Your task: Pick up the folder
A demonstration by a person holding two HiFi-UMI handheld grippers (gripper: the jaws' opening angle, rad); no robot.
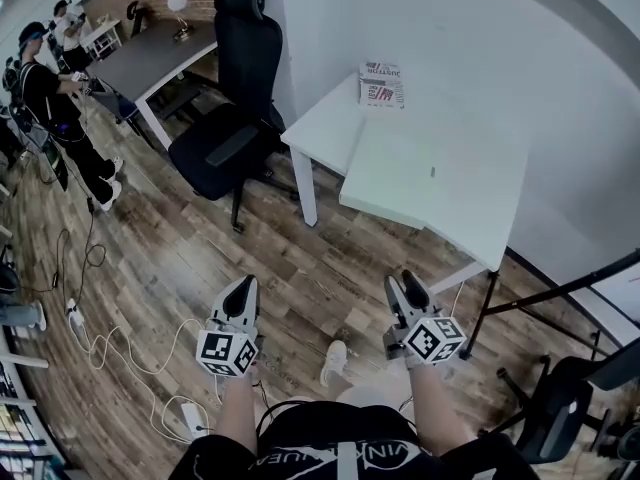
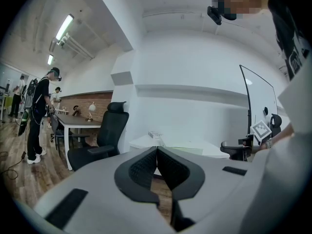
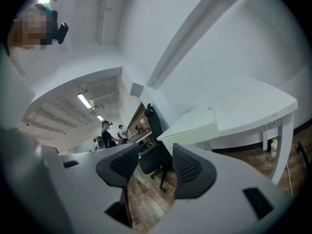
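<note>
A pale green folder lies flat on the white table, its near edge hanging over the table's front. It shows as a thin slab in the left gripper view and as a thick pale edge in the right gripper view. My left gripper is held over the wooden floor, well short of the table, jaws shut with nothing in them. My right gripper is level beside it, just before the table's near corner. It is open, with only floor and chair showing between its pads.
A black office chair stands left of the table. A printed paper lies at the table's far corner. Cables and a power strip lie on the floor at left. Black stand legs and another chair are at right. People stand far left.
</note>
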